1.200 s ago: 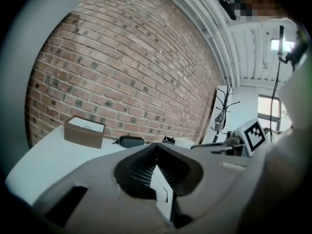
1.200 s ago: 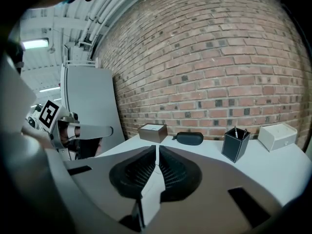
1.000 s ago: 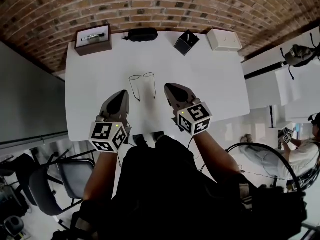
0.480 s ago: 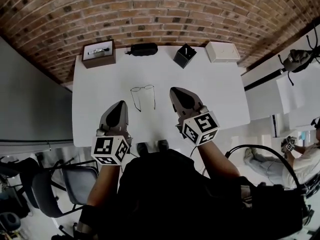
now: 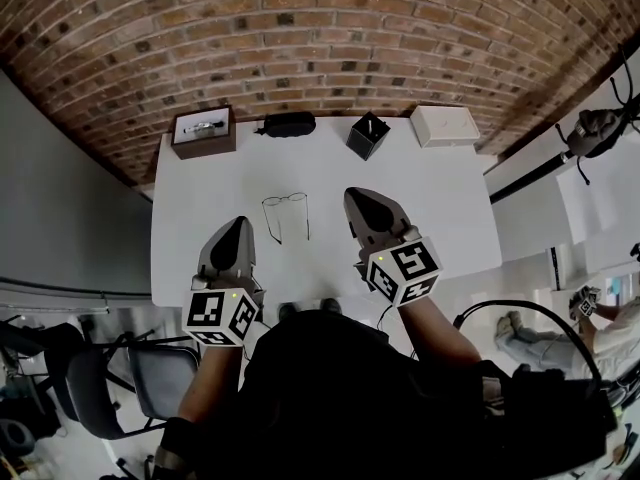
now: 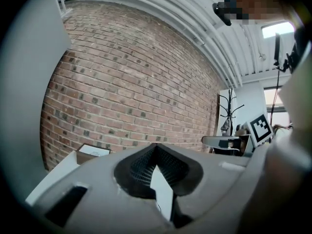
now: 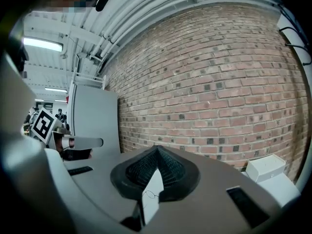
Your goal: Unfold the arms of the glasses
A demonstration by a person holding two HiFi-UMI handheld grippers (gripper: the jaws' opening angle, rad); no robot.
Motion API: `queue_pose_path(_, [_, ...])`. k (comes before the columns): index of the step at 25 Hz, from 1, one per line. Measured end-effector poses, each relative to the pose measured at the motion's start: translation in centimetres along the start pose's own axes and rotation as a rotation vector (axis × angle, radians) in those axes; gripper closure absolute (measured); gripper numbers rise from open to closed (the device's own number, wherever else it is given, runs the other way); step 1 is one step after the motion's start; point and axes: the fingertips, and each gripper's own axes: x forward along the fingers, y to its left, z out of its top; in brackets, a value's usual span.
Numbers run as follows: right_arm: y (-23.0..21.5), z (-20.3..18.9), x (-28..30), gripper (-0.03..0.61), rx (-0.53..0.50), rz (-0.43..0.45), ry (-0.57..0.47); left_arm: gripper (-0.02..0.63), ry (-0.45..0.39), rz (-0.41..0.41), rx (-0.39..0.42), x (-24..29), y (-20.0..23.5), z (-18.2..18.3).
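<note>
Head view: the glasses [image 5: 285, 200] lie between the left gripper [image 5: 238, 224] and right gripper [image 5: 352, 196], both closed on nothing, temples pointing toward the person.

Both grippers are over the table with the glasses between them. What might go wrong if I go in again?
1. The glasses look thin, and their arms already seem spread; further pulling may strain the hinges.
2. The left gripper and right gripper are both shut and empty; lowered like that, they would likely shove the glasses across the table rather than grip them.
</note>
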Motion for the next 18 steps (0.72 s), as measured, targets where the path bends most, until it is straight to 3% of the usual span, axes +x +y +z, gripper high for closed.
queue_pose_path(18, [-1.0,0.7,-0.6,0.571,0.01,0.033,-0.04,0.603,0.001,0.037,0.038,0.6,-1.4,1.2])
